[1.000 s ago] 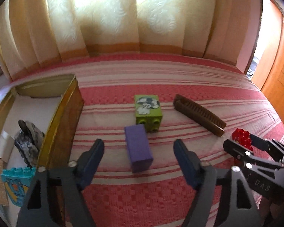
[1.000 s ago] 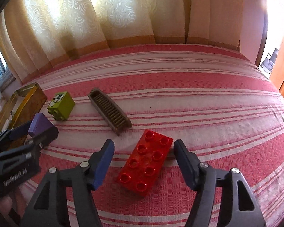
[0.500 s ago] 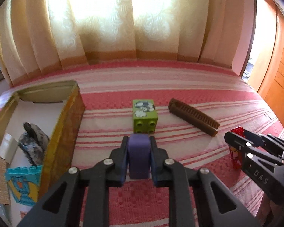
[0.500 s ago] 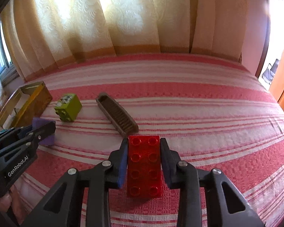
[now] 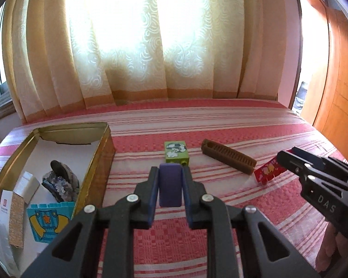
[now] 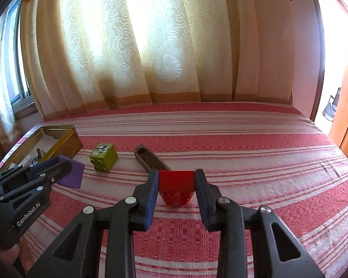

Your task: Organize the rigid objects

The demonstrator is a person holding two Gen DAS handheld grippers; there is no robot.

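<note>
White lettering is showing on both tools: "GenRobot.AI" on the left gripper [image 6: 46, 176], "DAS" on the right gripper [image 5: 287, 159]. The left fingers are clamping a smooth purple block [image 5: 170, 185] above the striped bed [image 5: 243, 125], near centre. The right fingers are gripping a studded red brick [image 6: 176, 188], tilted, its side bearing a picture sticker. A green brick [image 5: 176, 152] and brown comb-like piece [image 5: 228, 159] are lying farther off; a gold tin [image 5: 97, 162] is sitting left.

Both tongs clamped their blocks and lifted
</note>
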